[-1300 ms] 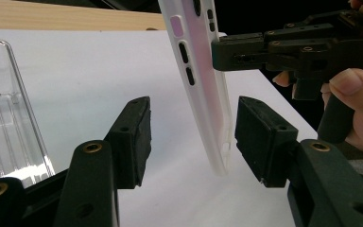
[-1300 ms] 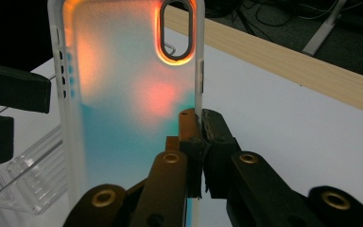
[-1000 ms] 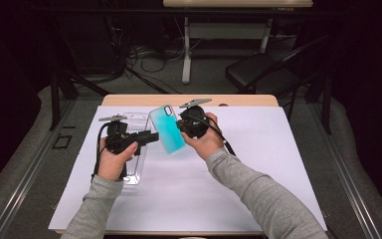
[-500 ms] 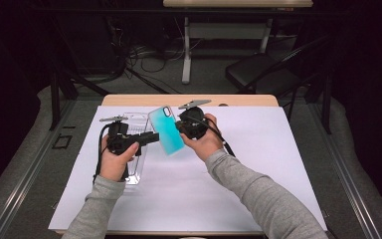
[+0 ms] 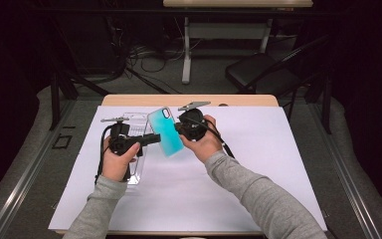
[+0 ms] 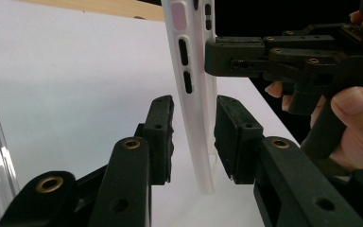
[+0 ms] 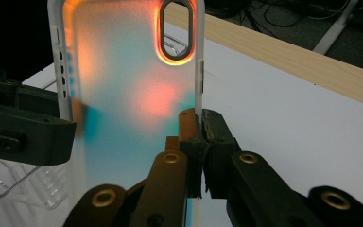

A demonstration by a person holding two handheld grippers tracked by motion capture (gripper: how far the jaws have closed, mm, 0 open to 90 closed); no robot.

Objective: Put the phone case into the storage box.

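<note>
A wooden table (image 5: 129, 100) sits in the middle of the high view, its light-brown top showing as a bare strip along the far edge. A large white sheet (image 5: 258, 164) lies directly on it and covers nearly the whole top from that strip down to the bottom of the frame; in the right gripper view the same sheet (image 7: 312, 118) fills the right half, with the wood (image 7: 283, 56) running as a diagonal band across the upper right. On the sheet, left of centre in the high view, lies a clear plastic tray (image 5: 134, 172), which shows again in the lower left corner of the right gripper view (image 7: 23, 189).
</note>
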